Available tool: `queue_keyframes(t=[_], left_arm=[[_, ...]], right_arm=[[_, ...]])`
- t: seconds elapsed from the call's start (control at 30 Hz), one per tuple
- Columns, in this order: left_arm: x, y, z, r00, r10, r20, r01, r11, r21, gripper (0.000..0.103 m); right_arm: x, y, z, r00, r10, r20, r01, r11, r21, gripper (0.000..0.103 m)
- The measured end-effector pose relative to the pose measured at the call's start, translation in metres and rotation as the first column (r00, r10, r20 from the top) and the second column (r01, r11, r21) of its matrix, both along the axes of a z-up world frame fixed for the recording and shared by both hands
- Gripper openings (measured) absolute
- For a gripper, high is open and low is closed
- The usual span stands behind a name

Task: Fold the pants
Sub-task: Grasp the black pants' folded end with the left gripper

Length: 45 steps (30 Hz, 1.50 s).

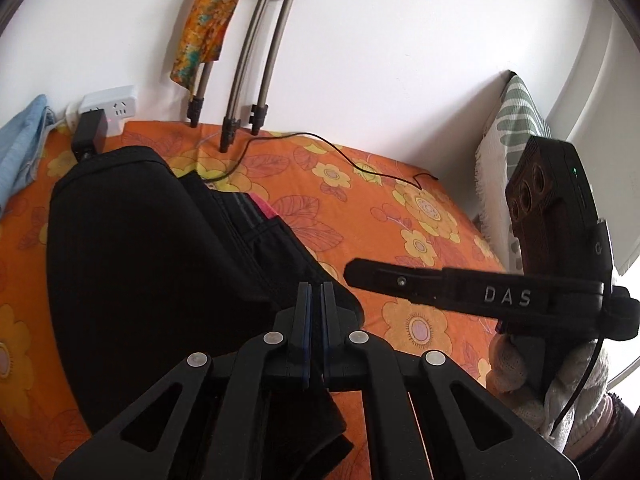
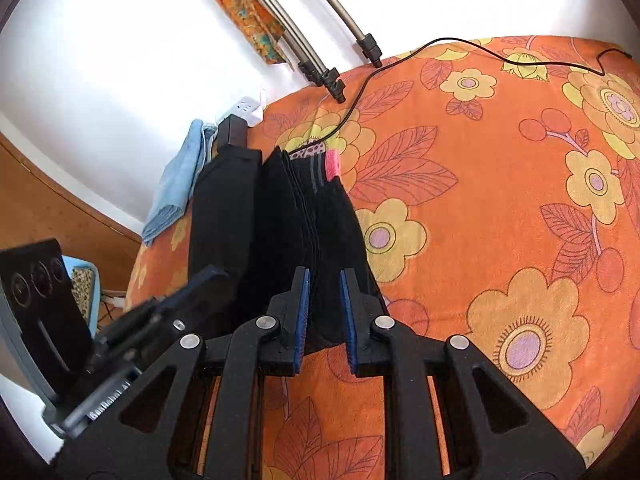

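Observation:
The black pants (image 1: 140,248) lie on the orange flowered bedspread (image 1: 400,208), partly folded, with the waistband toward the wall. My left gripper (image 1: 316,292) is shut on the near edge of the pants, black cloth hanging below its fingers. In the right wrist view the pants (image 2: 280,220) run away from me as stacked black folds. My right gripper (image 2: 324,280) has its blue-padded fingers slightly apart with the pants' near end between them; the pads do not press the cloth. The right gripper also shows in the left wrist view (image 1: 440,284), to the right of the pants.
A white power strip (image 1: 108,110) with a black plug sits at the wall. A thin black cable (image 1: 320,148) crosses the bedspread. Metal rack legs (image 1: 240,120) stand at the back. Blue cloth (image 1: 20,148) lies far left, a pillow (image 1: 516,120) far right.

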<state>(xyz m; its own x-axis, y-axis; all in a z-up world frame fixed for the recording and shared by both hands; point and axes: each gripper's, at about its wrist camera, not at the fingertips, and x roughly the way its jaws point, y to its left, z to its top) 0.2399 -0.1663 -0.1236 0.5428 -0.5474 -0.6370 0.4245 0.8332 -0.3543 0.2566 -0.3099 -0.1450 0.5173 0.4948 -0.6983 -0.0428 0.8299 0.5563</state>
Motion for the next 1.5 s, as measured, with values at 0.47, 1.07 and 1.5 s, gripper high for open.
queue_keyframes(t=[0.47,1.07,1.5], left_arm=[[-0.06,0.03,0.026,0.996,-0.064,0.056,0.057,0.991,0.119,0.015],[-0.048,0.071,-0.027,0.995,-0.025,-0.093,0.038,0.989,0.139,0.017],[-0.048,0.062,0.008,0.999,-0.044,0.0,0.044,0.993,0.108,0.024]], right_arm=[[0.07,0.052,0.01,0.965,0.255,0.068,-0.261,0.96,0.103,0.046],[0.121,0.097,-0.033,0.955,0.286,-0.081,-0.282,0.958,0.054,0.039],[0.103,0.08,0.012,0.971,0.239,0.033,-0.236,0.969,-0.079,0.006]])
